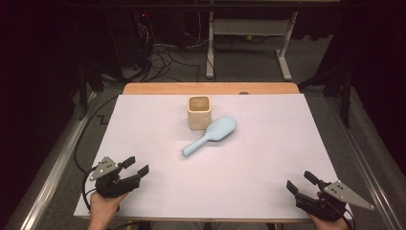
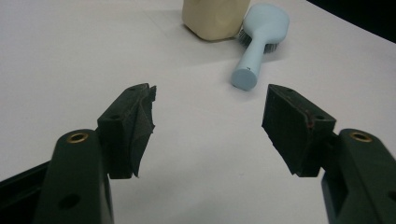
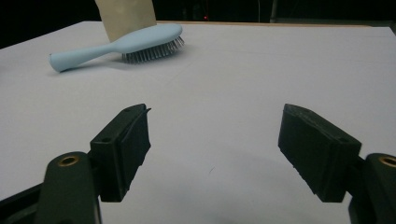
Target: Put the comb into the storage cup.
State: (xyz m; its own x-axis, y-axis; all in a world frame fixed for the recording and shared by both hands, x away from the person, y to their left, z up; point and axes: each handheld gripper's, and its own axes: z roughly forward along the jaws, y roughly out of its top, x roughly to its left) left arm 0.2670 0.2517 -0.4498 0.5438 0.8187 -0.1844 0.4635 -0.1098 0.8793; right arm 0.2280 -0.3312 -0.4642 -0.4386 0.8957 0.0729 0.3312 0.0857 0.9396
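Two hand-held grippers wait at the near edge of a white table.

Our left gripper [image 1: 137, 166] and right gripper [image 1: 300, 181] gape wide, empty. The pale blue plastic hairbrush [image 1: 211, 134] lies mid-table, bristles down, touching the cream square cup [image 1: 199, 112]. Next, we judge, we reach for its handle.

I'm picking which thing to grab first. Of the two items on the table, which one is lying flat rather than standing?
The light blue hairbrush: it lies bristles down, while the cream square cup beside it stands upright.
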